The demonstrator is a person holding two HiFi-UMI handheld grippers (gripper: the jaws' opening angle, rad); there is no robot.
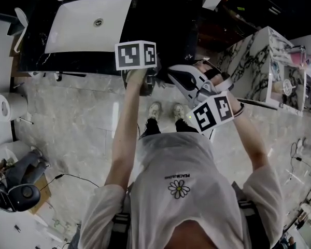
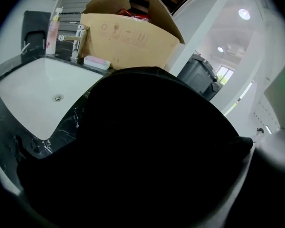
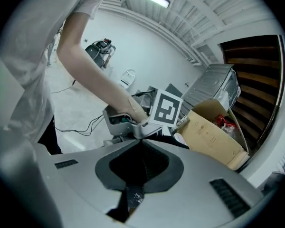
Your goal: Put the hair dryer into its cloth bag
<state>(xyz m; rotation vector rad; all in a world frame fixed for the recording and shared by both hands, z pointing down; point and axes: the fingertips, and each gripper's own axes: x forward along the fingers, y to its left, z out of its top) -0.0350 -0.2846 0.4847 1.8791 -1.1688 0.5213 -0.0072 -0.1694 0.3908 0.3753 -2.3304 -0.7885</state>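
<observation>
The black cloth bag [image 2: 147, 156] bulges in a dark dome across the left gripper view and hides that gripper's jaws. My left gripper [image 1: 145, 84] hangs at the front edge of the black counter [image 1: 166, 25], shut on the bag. In the right gripper view, a hand holds the left gripper [image 3: 145, 133] over a fold of the bag [image 3: 164, 139]. My right gripper [image 3: 140, 144] is shut, and its grey jaws meet at that fold; I cannot tell whether they pinch it. The right gripper [image 1: 173, 74] sits just right of the left one. No hair dryer shows in any view.
A white sink [image 1: 88, 22] is set in the counter, with a tap [image 2: 76, 39] and an open cardboard box [image 2: 128, 42] behind it. A grey bin [image 2: 199, 75] stands further right. A marble-clad block [image 1: 259, 66] is at the right; a machine [image 1: 20, 188] and cables lie on the floor at left.
</observation>
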